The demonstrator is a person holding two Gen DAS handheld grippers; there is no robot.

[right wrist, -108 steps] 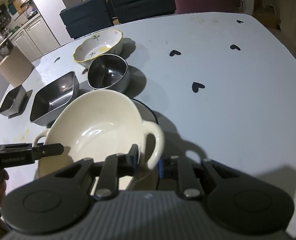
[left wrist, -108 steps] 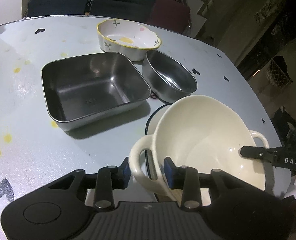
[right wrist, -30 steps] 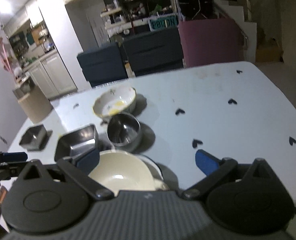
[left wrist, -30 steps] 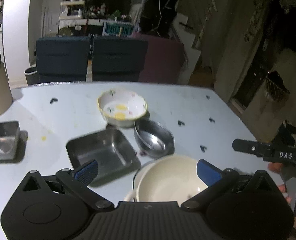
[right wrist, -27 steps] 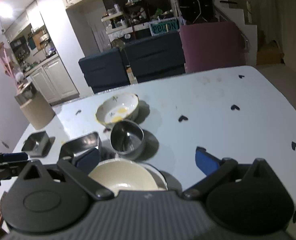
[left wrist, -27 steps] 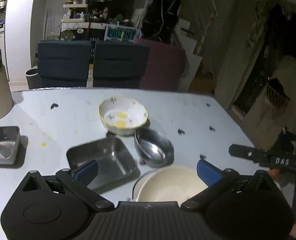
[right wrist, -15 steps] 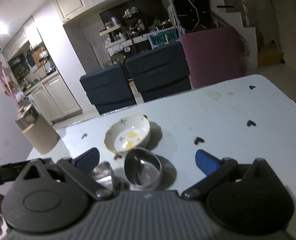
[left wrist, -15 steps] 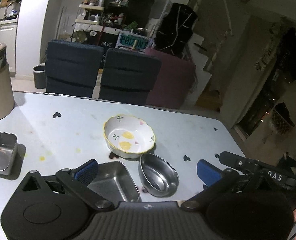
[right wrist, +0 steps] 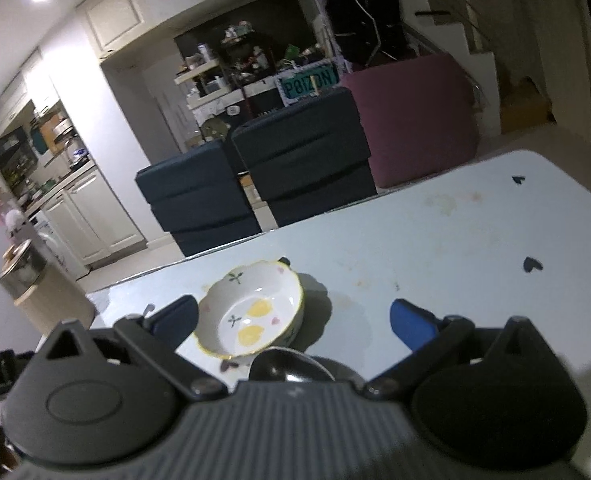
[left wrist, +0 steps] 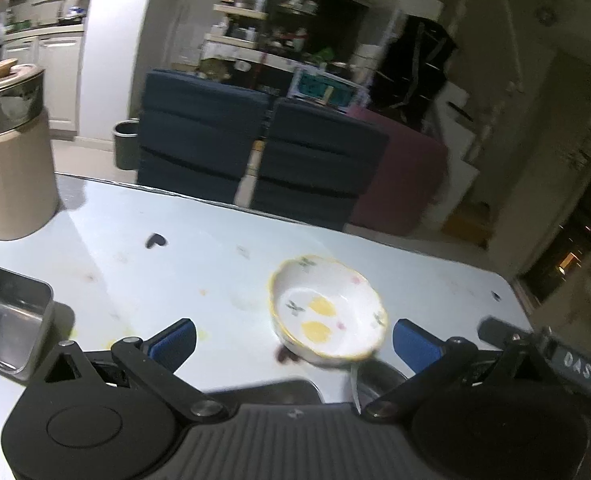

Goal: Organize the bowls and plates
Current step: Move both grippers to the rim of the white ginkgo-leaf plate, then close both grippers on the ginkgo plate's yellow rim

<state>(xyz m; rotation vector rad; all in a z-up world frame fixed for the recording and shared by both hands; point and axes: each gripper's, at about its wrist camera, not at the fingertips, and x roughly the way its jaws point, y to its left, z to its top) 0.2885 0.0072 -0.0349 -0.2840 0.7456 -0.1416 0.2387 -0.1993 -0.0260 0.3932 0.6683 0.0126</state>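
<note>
Holding both tools high and level above the bench (right wrist: 475, 240), we carry nothing in either one. The left gripper (left wrist: 293, 340) has its jaws spread wide, blue pads far apart with only bench and crockery showing between them; the right gripper (right wrist: 293, 320) is spread just as wide and is equally empty. We judge this to be a pause between moves, with both tools free to choose the next piece.

The flowered bowl (left wrist: 327, 312), white with a yellow rim, sits upright on the bench ahead of both cameras, roughly centred between each pair of pads but well below them. Just nearer to us a round steel bowl (right wrist: 291, 364) peeks over the right tool's body, close beside the flowered one; whether they touch we cannot tell. A small square steel tray (left wrist: 9, 328) rests apart at the left, and a lidded canister (left wrist: 11, 152) stands beyond it near the bench edge.

Both wrists point forward and only slightly down, so we see more room than bench. Reaching any dish calls for tipping forward and descending.
</note>
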